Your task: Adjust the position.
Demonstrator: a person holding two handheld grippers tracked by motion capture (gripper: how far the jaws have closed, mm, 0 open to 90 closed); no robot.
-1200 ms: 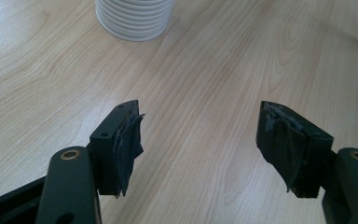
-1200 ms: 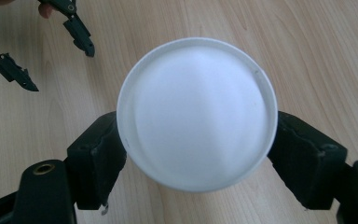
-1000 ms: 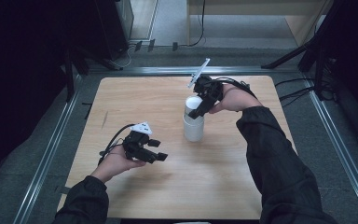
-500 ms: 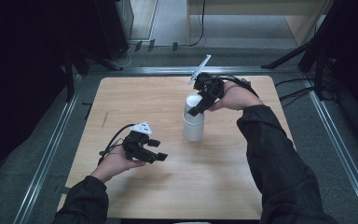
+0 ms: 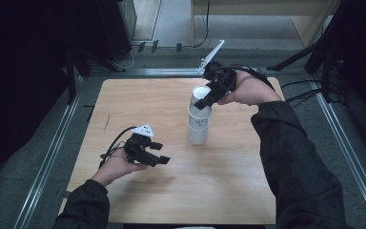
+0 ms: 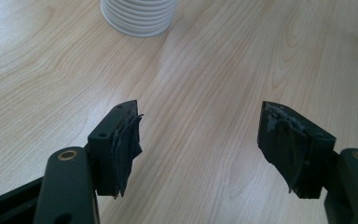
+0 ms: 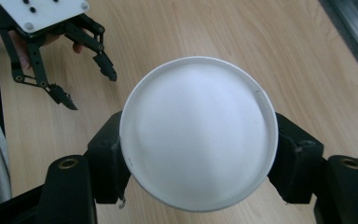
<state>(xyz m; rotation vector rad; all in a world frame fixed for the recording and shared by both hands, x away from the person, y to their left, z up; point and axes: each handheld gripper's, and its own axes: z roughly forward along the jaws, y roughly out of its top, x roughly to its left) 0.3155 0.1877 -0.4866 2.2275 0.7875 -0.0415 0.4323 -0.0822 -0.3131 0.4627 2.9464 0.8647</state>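
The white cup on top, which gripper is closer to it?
Right. The right gripper clamps the top cup on both sides; the left gripper hangs open, apart from the stack.

Light wooden table [image 5: 138, 100] framed by metal rails [image 5: 47, 157], grey floor [image 5: 171, 14], dark surroundings.

No text, brand or number can be read anywhere. The stack of white cups [image 5: 198, 123] near the middle of the table carries a small greenish mark on its side in the high view, too small and blurred to make out as letters or a logo. The white plate [image 7: 42, 12] on top of the left gripper shows only a few dark dots in the right gripper view, and no writing.
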